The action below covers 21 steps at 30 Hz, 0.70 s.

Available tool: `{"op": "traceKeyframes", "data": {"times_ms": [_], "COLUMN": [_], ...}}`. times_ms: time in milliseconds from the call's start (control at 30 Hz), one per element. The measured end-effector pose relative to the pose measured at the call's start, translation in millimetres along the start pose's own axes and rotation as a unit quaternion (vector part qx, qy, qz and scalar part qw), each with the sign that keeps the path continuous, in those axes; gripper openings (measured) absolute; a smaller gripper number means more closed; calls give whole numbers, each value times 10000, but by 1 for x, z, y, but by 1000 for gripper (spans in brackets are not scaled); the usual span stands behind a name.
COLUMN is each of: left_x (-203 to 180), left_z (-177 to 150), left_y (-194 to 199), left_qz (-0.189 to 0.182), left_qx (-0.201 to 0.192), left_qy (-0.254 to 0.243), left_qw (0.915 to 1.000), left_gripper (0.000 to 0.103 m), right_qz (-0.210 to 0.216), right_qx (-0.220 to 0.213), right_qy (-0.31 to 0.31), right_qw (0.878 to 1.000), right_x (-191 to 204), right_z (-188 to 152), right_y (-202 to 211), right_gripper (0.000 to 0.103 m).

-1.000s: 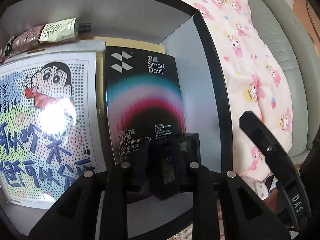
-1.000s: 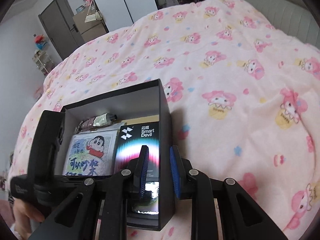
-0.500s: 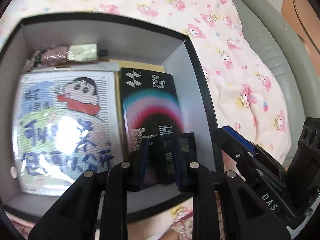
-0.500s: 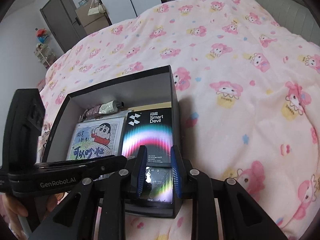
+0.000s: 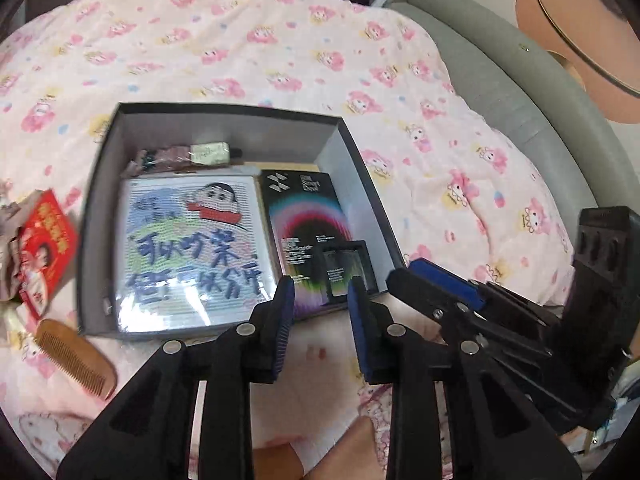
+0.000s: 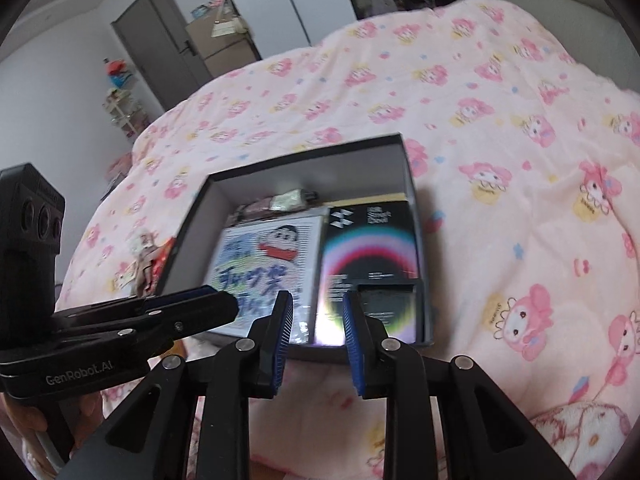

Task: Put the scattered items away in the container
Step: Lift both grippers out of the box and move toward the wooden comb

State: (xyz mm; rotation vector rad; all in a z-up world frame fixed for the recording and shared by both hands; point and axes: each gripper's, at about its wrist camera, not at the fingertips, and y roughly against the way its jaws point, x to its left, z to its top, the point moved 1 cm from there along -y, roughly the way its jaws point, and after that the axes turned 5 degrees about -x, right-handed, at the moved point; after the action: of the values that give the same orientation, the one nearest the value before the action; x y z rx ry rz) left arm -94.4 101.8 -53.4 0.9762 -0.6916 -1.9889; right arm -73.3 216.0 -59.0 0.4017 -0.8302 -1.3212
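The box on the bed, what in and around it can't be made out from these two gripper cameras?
- Grey box, left wrist view: what lies under the cartoon picture and the Smart Devil package is covered by them.
- Small black case, right wrist view: partly behind the right gripper; its print is blurred.
- Red packet, left wrist view: motion-blurred, text unreadable.
- Wooden comb: out of the right wrist view.

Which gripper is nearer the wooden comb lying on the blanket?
Left. The left gripper hangs just right of the comb; the right gripper sits farther right, past the box.
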Motion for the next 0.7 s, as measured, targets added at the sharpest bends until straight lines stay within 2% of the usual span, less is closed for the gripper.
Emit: {"op": "traceKeyframes", "data": {"times_ms": [67,167,233,333,467,700], "left_x": [-4,-8,-9,-6,0,25], "left_z": [-4,-11,-15,-21,-32,-48], "left_y": [11,27,37,53,77,108], "left_qz": [247,243,276,195,314,498], "left_qx": [-185,-282,-369,-453,-597,-689], "left_qy": [-73,-47,-70,19,75,320], "left_qw": [9995,9993,9989,9988,9977,9959], "left_gripper": [27,26,26,26,26,26], "right_qz": [4,-251,-300,-192,-121,140], "right_qx": [-49,-255,-342,-429,-507,-371], "right_qy": [131,439,535,545,697,1019], "right_qw": [9999,9984,9975,9974,9962,9940], "right_x": [12,29,38,47,66,105], "right_z": [-2,-6,-8,-10,-15,-24], "right_y": [11,25,33,46,59,62], "right_gripper": [23,30,30,30,30,30]}}
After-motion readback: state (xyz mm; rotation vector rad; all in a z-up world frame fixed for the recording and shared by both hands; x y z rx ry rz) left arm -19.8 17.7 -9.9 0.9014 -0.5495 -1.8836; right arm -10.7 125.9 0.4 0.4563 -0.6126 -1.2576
